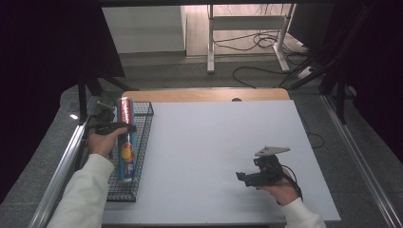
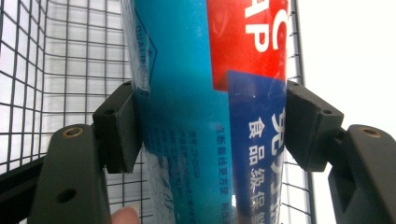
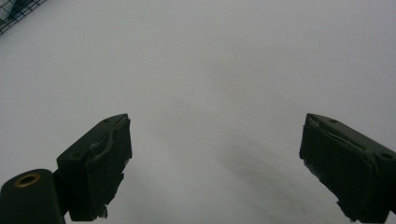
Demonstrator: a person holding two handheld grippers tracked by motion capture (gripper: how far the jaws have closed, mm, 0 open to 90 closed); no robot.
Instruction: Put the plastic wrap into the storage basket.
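Surface: white table (image 1: 223, 156) with a wooden far edge, grey floor around it; desk legs and cables lie beyond.
Right gripper (image 1: 251, 177): near right of the table, held low over bare white top; its jaws stand wide apart with nothing between them, as the right gripper view shows (image 3: 212, 158).
Left gripper (image 1: 124, 128): over the basket at the table's left edge; its jaws are closed on both sides of the tube, pads touching the label, seen close in the left gripper view (image 2: 210, 133).
Tube (image 1: 126, 142): long, blue with red and yellow print; it lies lengthwise along the basket, held near its middle. Whether its ends rest on the wire or hang just above it cannot be told.
Basket (image 1: 142, 142): black wire, long and shallow, at the table's left edge; the tube is its one visible content.
Step in hand: judged as a grasp on the tube at the basket, either setting it in or lifting it out.
Next move: calls for a level hold, so the long tube clears the basket's wire walls without tilting.
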